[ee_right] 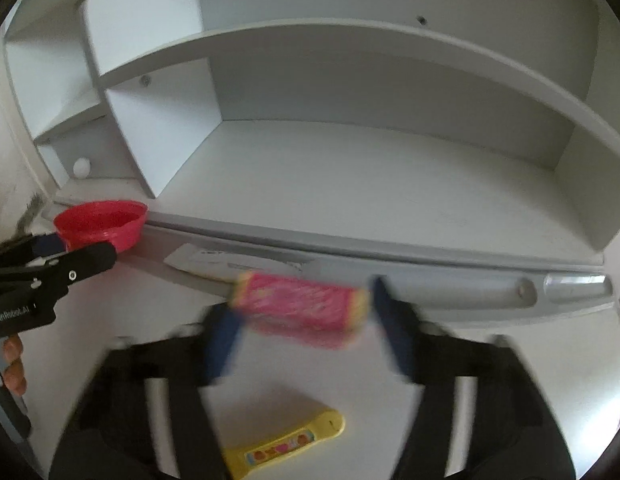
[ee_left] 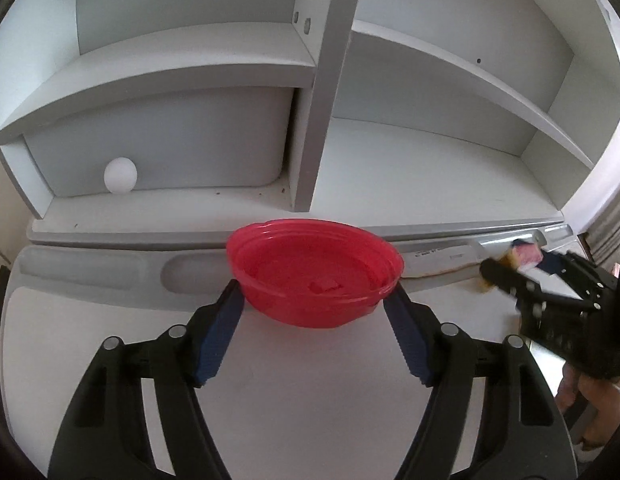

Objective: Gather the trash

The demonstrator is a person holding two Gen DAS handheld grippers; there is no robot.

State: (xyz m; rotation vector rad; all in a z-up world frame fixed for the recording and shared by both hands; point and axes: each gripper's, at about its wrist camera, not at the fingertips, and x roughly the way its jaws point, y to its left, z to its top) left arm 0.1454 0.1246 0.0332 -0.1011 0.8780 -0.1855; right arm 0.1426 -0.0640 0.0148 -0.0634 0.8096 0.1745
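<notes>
Red bowl (ee_left: 314, 276) mid-frame btwn left gripper (ee_left: 314, 300) pads, grasped at rim, light, thin, slick; pink wrapper (ee_right: 301, 310) center-frame, soft, crinkly, clamped endwise in right gripper (ee_right: 305, 320).

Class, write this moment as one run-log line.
left gripper: shut on red bowl | right gripper: around pink wrapper, grip unclear | yellow wrapper: on desk

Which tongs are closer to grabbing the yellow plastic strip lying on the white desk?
The right tongs. The yellow plastic strip lies just beneath them, though they already hold a pink wrapper. The left tongs grip the red bowl.
</notes>
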